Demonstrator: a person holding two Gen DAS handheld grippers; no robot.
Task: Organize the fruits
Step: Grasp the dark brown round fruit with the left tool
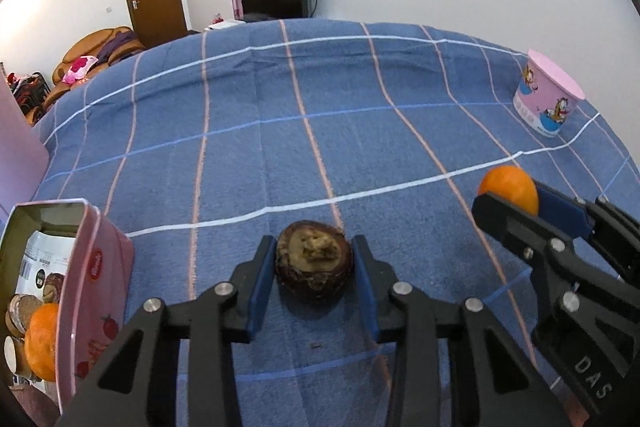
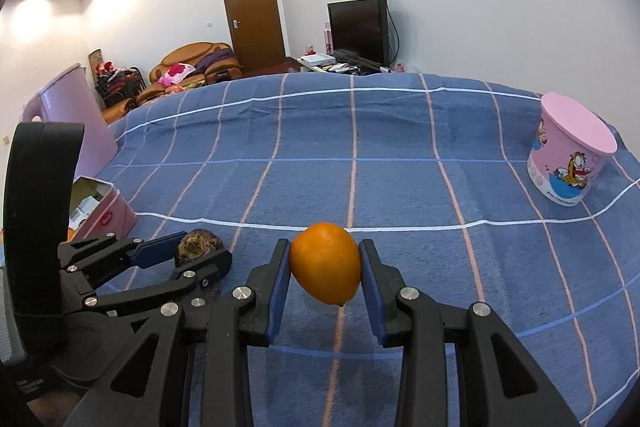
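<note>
Fruits are sitting in both grippers. The left gripper (image 1: 314, 259) is pressing its blue pads against the sides of a dark brown fruit (image 1: 314, 264) that is resting on the blue checked cloth (image 1: 360, 131), just beside the open pink tin (image 1: 96, 291). Its rough, crusted skin is likely giving good friction, and it looks firm and light, so a hold across its widest part seems right. The right gripper (image 2: 326, 277) is clamping an orange (image 2: 326, 267) by its flanks and holding it clear of the cloth, on the far side of the brown fruit from the tin. Smooth, slightly yielding peel could be slipping under a loose squeeze or bruising under a hard one.

Inside the tin another orange (image 1: 42, 341) is lying among packets. A pink cartoon cup (image 2: 570, 151) is standing well apart from the tin, and a tall pink container (image 2: 72, 119) is rising behind it. Only the tin's raised wall is standing between the brown fruit and its inside.
</note>
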